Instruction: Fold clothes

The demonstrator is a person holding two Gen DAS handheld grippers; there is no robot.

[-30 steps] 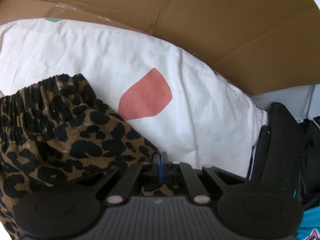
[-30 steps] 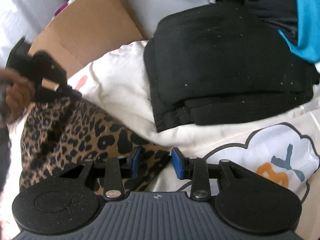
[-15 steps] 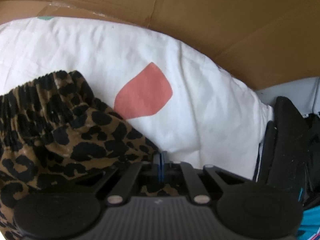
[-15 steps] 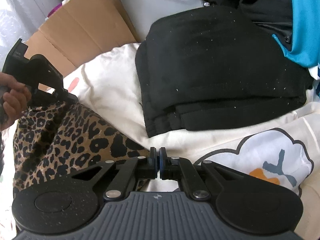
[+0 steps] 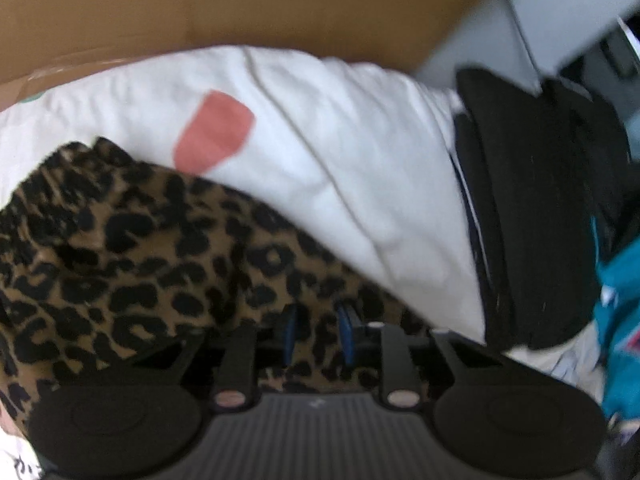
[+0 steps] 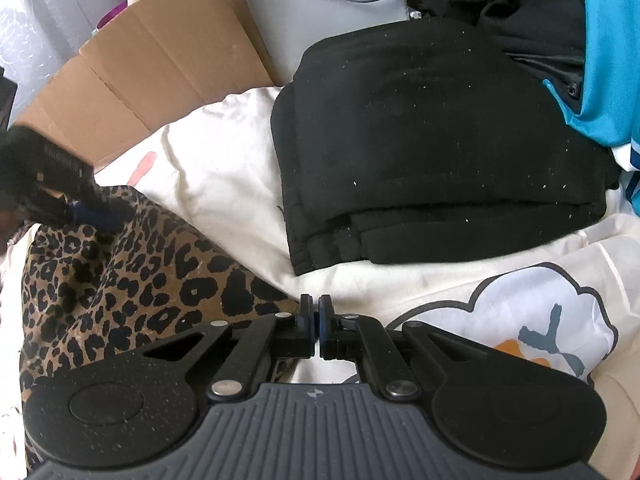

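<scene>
Opening now, the left hand-held gripper (image 5: 317, 330), blue pads parting above the brown-and-black leopard-print fabric garment (image 5: 132, 248), cloth showing between them but no pad pressing on it. Clamping tight on the near corner of that same garment, the right hand-held gripper (image 6: 314, 322), jaws fully together. Lying spread across the cream printed bedsheet (image 6: 224, 160), leopard print just beside the folded black garment (image 6: 432, 152), brown cardboard (image 6: 160, 60) standing behind.

Bright, soft daylight; left wrist view motion-blurred (right one sharp); fisheye bending, dark corners.
</scene>
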